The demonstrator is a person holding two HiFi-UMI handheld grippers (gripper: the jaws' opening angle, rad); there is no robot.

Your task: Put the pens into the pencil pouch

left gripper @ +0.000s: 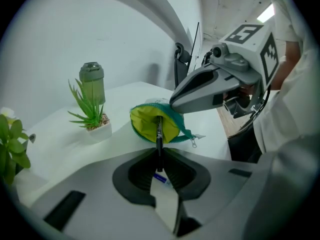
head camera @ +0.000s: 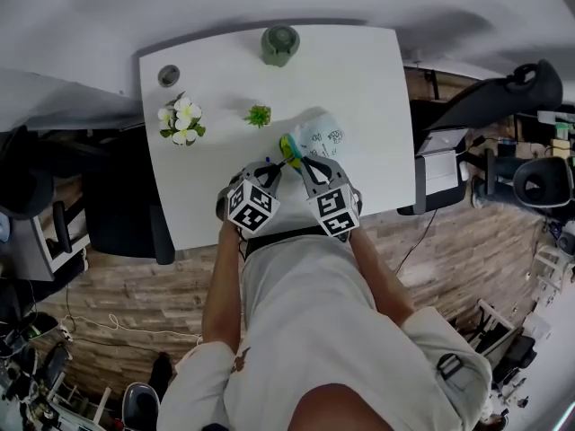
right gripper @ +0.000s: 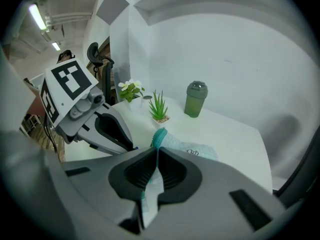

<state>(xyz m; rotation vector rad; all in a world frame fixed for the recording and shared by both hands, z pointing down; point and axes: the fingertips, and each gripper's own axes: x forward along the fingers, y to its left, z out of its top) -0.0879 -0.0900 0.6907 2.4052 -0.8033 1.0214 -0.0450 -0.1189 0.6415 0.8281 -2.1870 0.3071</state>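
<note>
A light-blue pencil pouch with a teal zip lies on the white table; its mouth faces me and shows a yellow lining. My right gripper is shut on the pouch's teal zip edge and holds the mouth up and open. My left gripper is shut on a black pen, whose far end sits inside the yellow mouth. In the head view both grippers meet at the pouch's near end, the left gripper beside the right gripper.
Behind the pouch stand a small spiky plant in a white pot, a white-flowered plant and a green bottle. A small grey disc lies at the far left corner. Chairs and a side desk flank the table.
</note>
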